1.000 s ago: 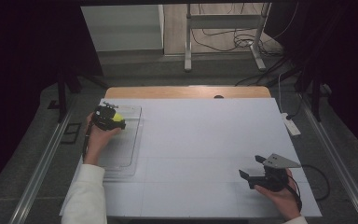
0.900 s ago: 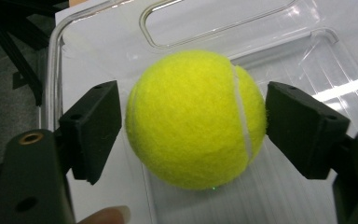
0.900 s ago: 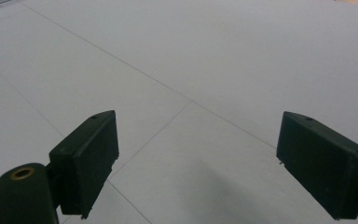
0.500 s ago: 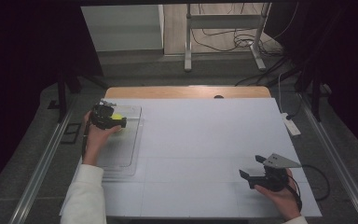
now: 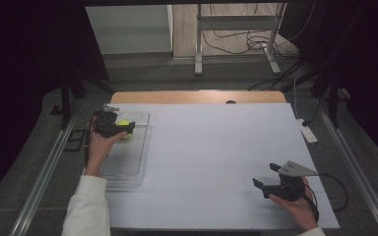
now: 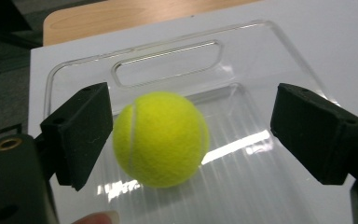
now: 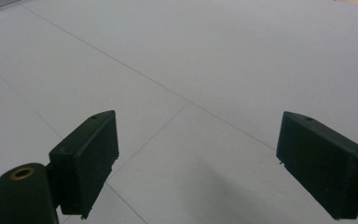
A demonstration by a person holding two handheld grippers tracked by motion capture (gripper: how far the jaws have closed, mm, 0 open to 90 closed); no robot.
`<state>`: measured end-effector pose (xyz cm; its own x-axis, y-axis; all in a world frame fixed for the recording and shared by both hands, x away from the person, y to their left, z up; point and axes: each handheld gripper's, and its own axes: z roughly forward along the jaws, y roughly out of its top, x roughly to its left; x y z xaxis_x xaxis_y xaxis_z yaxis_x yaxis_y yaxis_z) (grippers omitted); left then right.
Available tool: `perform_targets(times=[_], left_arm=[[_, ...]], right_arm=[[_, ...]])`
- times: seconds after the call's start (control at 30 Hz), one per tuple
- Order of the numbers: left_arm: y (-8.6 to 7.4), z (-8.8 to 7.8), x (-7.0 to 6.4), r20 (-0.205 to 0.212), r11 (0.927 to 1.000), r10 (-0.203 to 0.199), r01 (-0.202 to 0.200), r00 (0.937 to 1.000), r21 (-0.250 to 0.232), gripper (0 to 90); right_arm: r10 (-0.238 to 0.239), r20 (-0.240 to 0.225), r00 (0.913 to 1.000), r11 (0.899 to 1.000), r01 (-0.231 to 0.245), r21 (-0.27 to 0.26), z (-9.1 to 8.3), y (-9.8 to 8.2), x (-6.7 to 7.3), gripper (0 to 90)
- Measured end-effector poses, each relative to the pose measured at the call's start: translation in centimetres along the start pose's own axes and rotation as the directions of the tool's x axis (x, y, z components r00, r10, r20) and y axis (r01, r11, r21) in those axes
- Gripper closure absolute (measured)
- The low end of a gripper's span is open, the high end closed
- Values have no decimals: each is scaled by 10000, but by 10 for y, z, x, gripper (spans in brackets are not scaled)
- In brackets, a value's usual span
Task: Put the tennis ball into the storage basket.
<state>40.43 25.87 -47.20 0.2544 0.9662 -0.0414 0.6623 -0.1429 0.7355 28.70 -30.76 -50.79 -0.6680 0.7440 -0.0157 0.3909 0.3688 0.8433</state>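
A yellow tennis ball lies in a clear plastic tray at the table's left side. My left gripper hovers over the tray's far end with the ball between its jaws. The jaws have just been opening: the right pad stands well off the ball, the left pad is at its side, and nothing presses on it. In the high view this gripper points right over the tray. My right gripper is held open near the table's front right corner, above bare white surface.
The table is covered with white sheet; a strip of wood shows at its far edge. A white power strip lies at the right edge. A metal stand and cables are on the floor beyond.
The left gripper's jaws have spread apart from the ball, and the left hand has lifted and drawn back slightly. The right hand has stayed put.
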Motion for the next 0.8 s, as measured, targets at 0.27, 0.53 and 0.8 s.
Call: perform_targets(times=[0.27,0.53,0.8], left_arm=[[-5,-17,-12,452,9991,182,-165,9988,-380,141],[-9,-36,-23,1075,9957,192,-92,9940,-924,140],[-20,-48,-33,2196,9915,105,184,9755,-1291,138]], right_arm=[[70,-131,9999,10000,-70,-52,-1,0,-1,135],[7,-238,9997,9999,-10,-108,-2,0,1,135],[39,-212,9998,10000,-40,-68,-2,-1,1,135]])
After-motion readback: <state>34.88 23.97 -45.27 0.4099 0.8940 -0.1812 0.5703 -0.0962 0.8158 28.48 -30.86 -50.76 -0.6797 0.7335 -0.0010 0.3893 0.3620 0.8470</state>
